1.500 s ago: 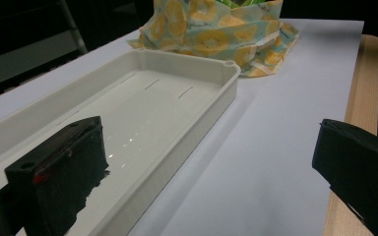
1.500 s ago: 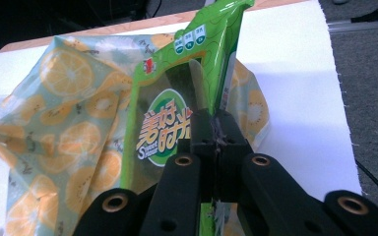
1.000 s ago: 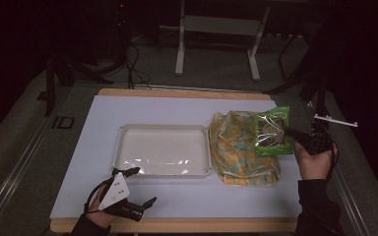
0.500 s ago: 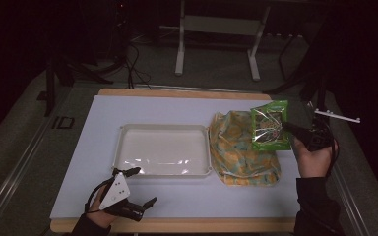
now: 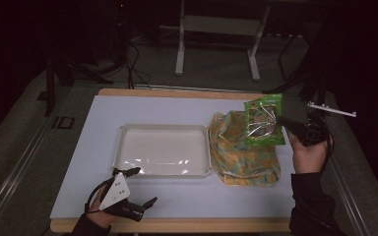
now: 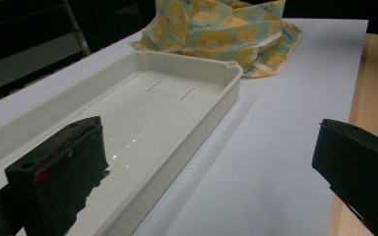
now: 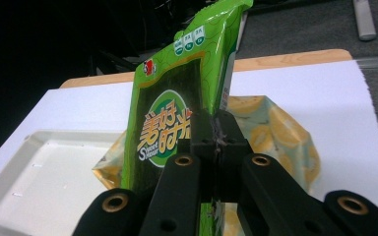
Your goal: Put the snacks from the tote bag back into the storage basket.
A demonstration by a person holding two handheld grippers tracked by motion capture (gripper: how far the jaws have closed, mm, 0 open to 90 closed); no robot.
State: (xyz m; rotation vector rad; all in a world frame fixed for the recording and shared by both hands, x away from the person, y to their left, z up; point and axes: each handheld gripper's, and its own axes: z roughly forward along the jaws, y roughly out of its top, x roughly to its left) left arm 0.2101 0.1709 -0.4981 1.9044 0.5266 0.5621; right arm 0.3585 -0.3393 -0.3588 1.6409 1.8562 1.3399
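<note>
Right gripper clamps the green snack packet by its edge, raised above the patterned bag. Left gripper rests, jaws apart, beside the empty white tray.

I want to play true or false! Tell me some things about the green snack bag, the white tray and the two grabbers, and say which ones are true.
1. The right gripper is pinching the green snack packet. True.
2. The green snack packet lies inside the white tray. False: it is held up in the air, above the yellow patterned bag.
3. The white tray has nothing in it. True.
4. The left gripper is holding the yellow patterned bag. False: its jaws are open and hold nothing, near the front edge of the table.
5. The yellow patterned bag sits right of the tray in the high view. True.
</note>
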